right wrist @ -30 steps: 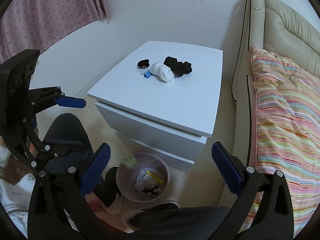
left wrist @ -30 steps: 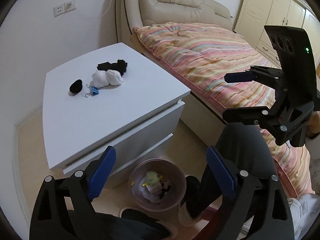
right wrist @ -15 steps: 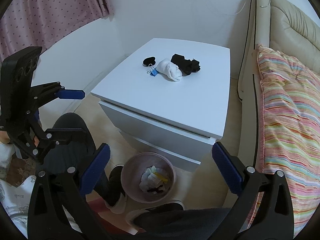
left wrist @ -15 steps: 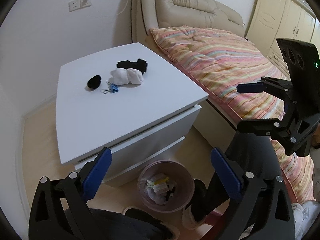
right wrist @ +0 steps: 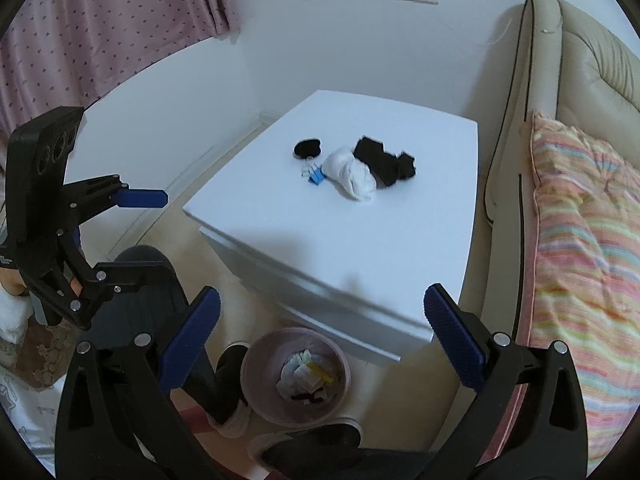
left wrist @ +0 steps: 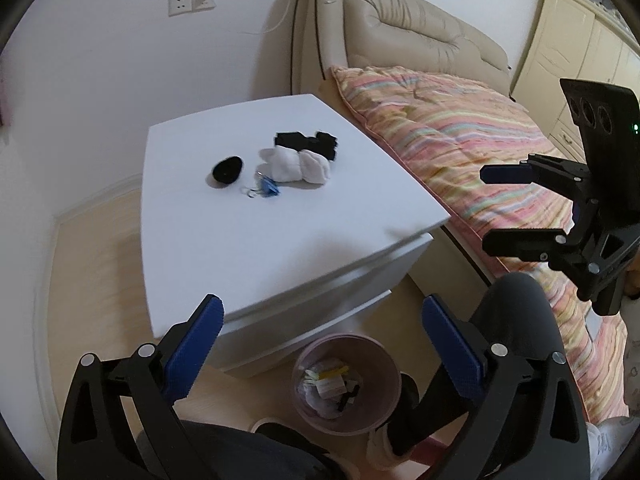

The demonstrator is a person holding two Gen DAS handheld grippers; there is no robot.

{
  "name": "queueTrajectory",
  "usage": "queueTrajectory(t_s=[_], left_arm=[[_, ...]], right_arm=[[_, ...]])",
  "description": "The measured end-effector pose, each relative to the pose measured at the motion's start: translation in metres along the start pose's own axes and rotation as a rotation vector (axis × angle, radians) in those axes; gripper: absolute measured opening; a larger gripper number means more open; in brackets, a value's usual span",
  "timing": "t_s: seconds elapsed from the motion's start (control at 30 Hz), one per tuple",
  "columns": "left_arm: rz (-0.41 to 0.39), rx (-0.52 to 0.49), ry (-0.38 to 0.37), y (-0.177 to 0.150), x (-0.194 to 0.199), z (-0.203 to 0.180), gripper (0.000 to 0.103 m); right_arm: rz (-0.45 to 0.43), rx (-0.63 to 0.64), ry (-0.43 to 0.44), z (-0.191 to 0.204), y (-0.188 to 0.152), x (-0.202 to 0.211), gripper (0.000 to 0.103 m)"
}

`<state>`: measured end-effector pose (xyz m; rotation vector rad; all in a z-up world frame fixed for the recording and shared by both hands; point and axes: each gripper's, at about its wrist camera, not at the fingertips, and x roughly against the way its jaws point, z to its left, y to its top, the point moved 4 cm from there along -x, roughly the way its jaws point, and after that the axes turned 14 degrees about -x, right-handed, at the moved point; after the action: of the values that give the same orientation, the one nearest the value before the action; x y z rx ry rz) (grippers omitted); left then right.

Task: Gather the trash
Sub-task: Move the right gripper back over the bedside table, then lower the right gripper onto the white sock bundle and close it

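Observation:
On the white nightstand (left wrist: pixel 248 248) (right wrist: pixel 360 240) lie a black round item (left wrist: pixel 227 169) (right wrist: pixel 307 148), a blue binder clip (left wrist: pixel 267 187) (right wrist: pixel 316 176), a rolled white sock (left wrist: pixel 298 166) (right wrist: pixel 352 174) and a black sock (left wrist: pixel 308 143) (right wrist: pixel 384 160). A pink trash bin (left wrist: pixel 346 384) (right wrist: pixel 296 374) with trash inside stands on the floor in front of it. My left gripper (left wrist: pixel 320 344) (right wrist: pixel 120 236) is open and empty above the bin. My right gripper (right wrist: pixel 320 336) (left wrist: pixel 516 208) is open and empty, level with the nightstand's front edge.
A bed with a striped quilt (left wrist: pixel 480 152) (right wrist: pixel 584 240) and beige headboard (left wrist: pixel 400 32) stands right of the nightstand. The person's legs and slippers (right wrist: pixel 304 448) are beside the bin. A pink curtain (right wrist: pixel 100 28) hangs at left. Cream cabinets (left wrist: pixel 580 40) stand beyond the bed.
Both grippers have risen and tilted up toward the nightstand top; the socks and clip now sit nearer the middle of both views. Both stay open and empty.

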<state>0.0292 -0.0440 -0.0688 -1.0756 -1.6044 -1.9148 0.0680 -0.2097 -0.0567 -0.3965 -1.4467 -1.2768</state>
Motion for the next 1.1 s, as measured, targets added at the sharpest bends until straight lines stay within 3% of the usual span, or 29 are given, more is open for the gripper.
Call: queueTrajectory(t_s=[0.53,0.93,0.97,1.03,1.1], left_arm=[[-0.033,0.03,0.025,0.012,0.005,0.021,0.095],[-0.033,0.052,0.023,0.006,0.001,0.03,0.095],[-0.031,0.055,0.022,0.006,0.001,0.03,0.095],[-0.029,0.06,0.022,0.003,0.001,0.032,0.095],[-0.027,0.065,0.022,0.002,0.0,0.034,0.095]], right_arm=[[0.061,0.184,-0.031,0.02,0.078,-0.049,0.1],[0.156,0.271,-0.077,0.02,0.101,-0.11,0.099],[0.169,0.274,-0.076,0.02,0.102,-0.116,0.097],[0.188,0.279,-0.074,0.02,0.101,-0.124,0.073],[0.216,0.284,-0.078,0.019,0.1,-0.134,0.072]])
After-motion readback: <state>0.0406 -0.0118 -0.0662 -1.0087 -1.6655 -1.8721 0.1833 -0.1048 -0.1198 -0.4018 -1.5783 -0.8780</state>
